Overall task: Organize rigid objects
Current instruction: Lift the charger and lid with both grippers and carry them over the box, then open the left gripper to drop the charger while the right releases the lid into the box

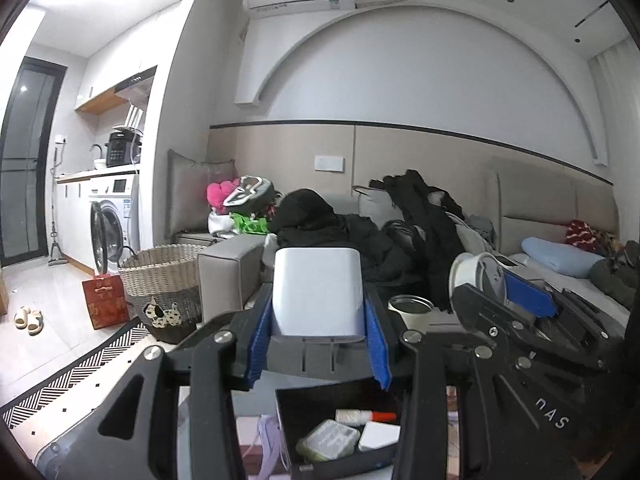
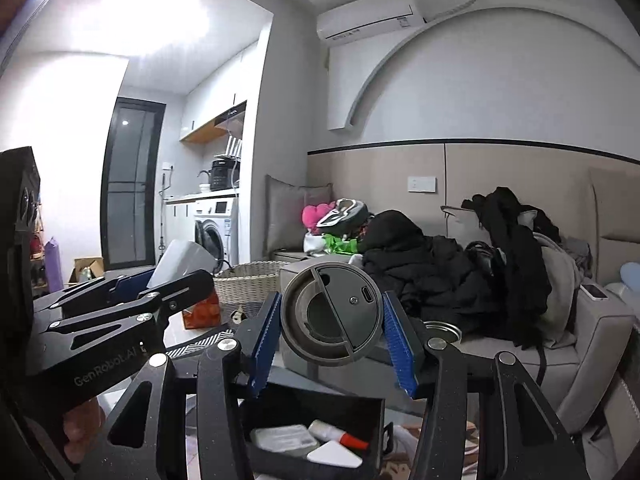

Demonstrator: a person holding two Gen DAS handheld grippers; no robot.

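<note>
My left gripper (image 1: 318, 296) is shut on a white rounded box (image 1: 318, 288), held upright between the blue pads. To its right in the left wrist view, my right gripper (image 1: 500, 285) holds a round grey-and-white device (image 1: 478, 280). In the right wrist view that round device (image 2: 332, 312) faces the camera with its grey underside and a small port, and the right gripper (image 2: 332, 300) is shut on it. The left gripper (image 2: 168, 276) with the white box (image 2: 180, 260) shows at the left. Below both lies an open black box (image 1: 332, 396) holding a red-capped tube (image 1: 364, 416), a greenish case (image 1: 328, 438) and a white block (image 1: 378, 436).
A metal-rimmed cup (image 1: 410, 306) stands just beyond the grippers. A grey sofa (image 1: 224, 276) piled with dark clothes (image 1: 360, 232) fills the background. A wicker basket (image 1: 160, 276), a red bag (image 1: 105, 300) and a striped rug (image 1: 80, 368) lie at the left, a washing machine (image 1: 110, 224) behind them.
</note>
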